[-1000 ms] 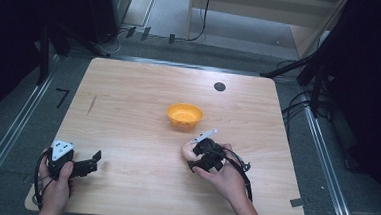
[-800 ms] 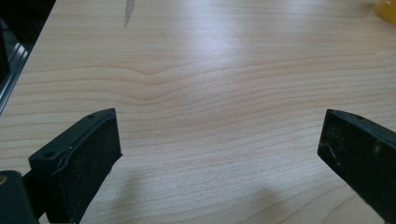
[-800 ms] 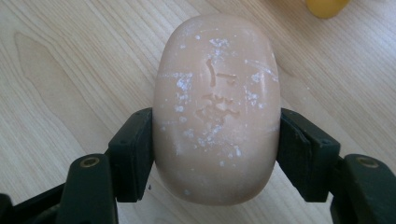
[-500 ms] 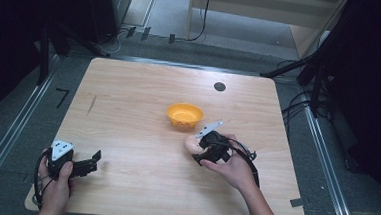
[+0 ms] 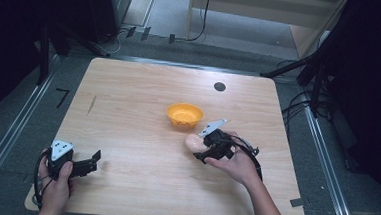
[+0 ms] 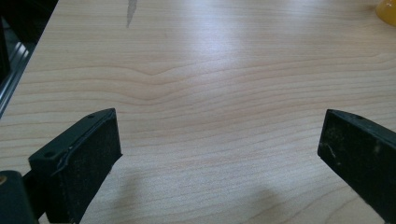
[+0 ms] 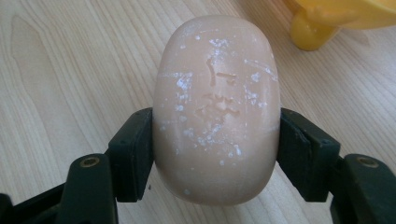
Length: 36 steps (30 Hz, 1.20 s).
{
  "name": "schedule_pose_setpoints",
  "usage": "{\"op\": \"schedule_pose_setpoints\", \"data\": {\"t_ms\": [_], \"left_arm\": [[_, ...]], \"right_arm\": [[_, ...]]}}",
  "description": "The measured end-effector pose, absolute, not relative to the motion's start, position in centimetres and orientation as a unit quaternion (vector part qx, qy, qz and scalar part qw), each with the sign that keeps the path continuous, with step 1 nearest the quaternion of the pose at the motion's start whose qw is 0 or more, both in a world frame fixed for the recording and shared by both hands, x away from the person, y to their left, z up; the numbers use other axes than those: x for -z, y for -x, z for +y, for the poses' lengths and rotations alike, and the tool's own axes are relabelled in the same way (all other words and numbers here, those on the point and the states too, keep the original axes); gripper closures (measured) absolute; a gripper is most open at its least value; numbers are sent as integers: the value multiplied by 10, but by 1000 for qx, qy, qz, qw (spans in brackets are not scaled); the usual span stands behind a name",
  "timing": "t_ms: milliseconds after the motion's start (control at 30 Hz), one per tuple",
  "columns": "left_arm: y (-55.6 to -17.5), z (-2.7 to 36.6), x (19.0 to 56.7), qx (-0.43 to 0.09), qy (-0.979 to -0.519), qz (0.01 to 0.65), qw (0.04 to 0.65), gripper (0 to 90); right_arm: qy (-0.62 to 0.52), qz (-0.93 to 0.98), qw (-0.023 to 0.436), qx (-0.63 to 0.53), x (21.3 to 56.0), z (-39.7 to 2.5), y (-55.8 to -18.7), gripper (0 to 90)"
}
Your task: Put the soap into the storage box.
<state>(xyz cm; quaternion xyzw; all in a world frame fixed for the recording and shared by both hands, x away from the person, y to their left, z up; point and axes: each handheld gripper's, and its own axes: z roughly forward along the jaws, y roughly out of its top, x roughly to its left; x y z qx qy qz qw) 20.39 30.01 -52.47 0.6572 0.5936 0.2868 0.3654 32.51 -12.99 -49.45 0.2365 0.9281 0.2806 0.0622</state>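
A pale peach bar of soap (image 7: 217, 109) sits pinched across its narrow width between the two black jaws of the right gripper (image 5: 207, 149), its long axis running straight ahead, away from the hand and in line with the jaws. From above, the soap (image 5: 193, 142) shows at the tip of that gripper, just right of the table's middle; whether it rests on the wood or hangs a little above it cannot be told. The relation that matters is the orange bowl (image 5: 184, 114) — it stands just beyond the soap, a little farther from the person and slightly toward their left, near but apart. In the right gripper view the bowl's yellow-orange foot (image 7: 314, 28) appears past the soap's far end, up and to the right. A likely next move is a short carry forward into that bowl. The left gripper (image 5: 88, 164) rests well apart near the table's front left corner, jaws spread wide over bare wood, holding nothing; the right hand is far nearer the bowl. The table (image 5: 129, 98) is light wood with rounded corners and a small dark round disc (image 5: 220, 87) near its far edge. Around it lie grey floor, cables and dark equipment.
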Motion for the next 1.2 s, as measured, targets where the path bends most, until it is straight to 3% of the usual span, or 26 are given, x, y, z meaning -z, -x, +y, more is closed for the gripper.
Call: {"op": "schedule_pose_setpoints", "data": {"t_ms": [1200], "left_arm": [[-204, 300, 525, -287, -657, 593, 367, 0]], "right_arm": [[-165, 942, 59, -286, 468, -131, -355, 340]]}}
